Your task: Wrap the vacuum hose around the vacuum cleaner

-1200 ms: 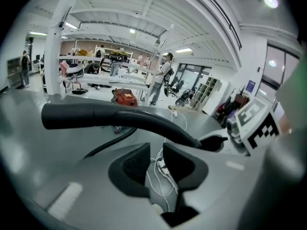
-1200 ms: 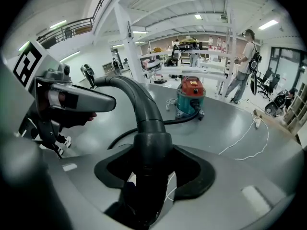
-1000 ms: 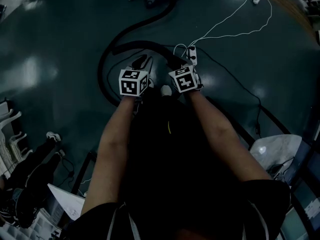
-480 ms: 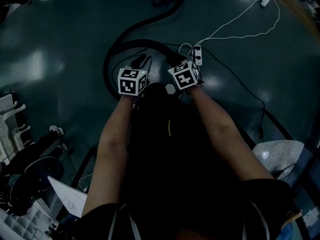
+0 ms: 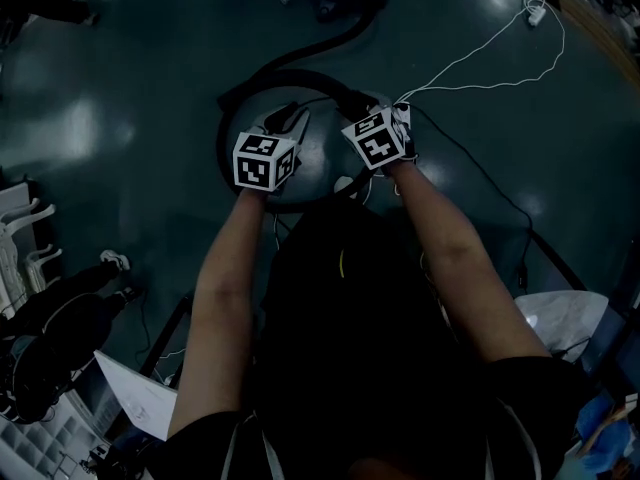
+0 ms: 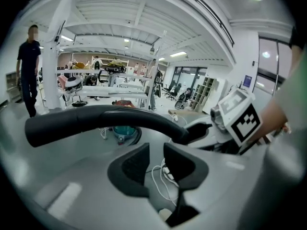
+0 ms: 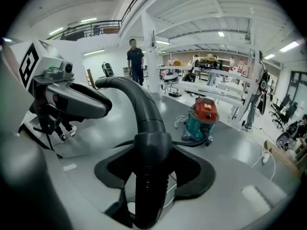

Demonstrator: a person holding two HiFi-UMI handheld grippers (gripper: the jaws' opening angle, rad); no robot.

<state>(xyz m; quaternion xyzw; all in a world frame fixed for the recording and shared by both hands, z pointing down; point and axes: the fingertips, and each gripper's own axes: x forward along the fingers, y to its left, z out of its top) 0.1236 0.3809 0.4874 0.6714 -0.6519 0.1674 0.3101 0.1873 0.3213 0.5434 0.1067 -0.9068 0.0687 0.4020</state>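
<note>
Our right hand-held gripper clamps the vacuum hose at its cuff; our left hand-held gripper stands slightly parted, empty (hose crossing just beyond). The vacuum cleaner sits well apart, cropped in the head view.

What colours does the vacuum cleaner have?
The vacuum cleaner has a red top and teal body; right gripper view.

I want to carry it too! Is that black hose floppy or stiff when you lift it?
Probably floppy: the hose is ribbed where the right gripper clamps it, and it curls in a loose loop on the floor. The smooth curved tube beyond is likely stiff. Lifted, the rest would probably sag and drag.
</note>
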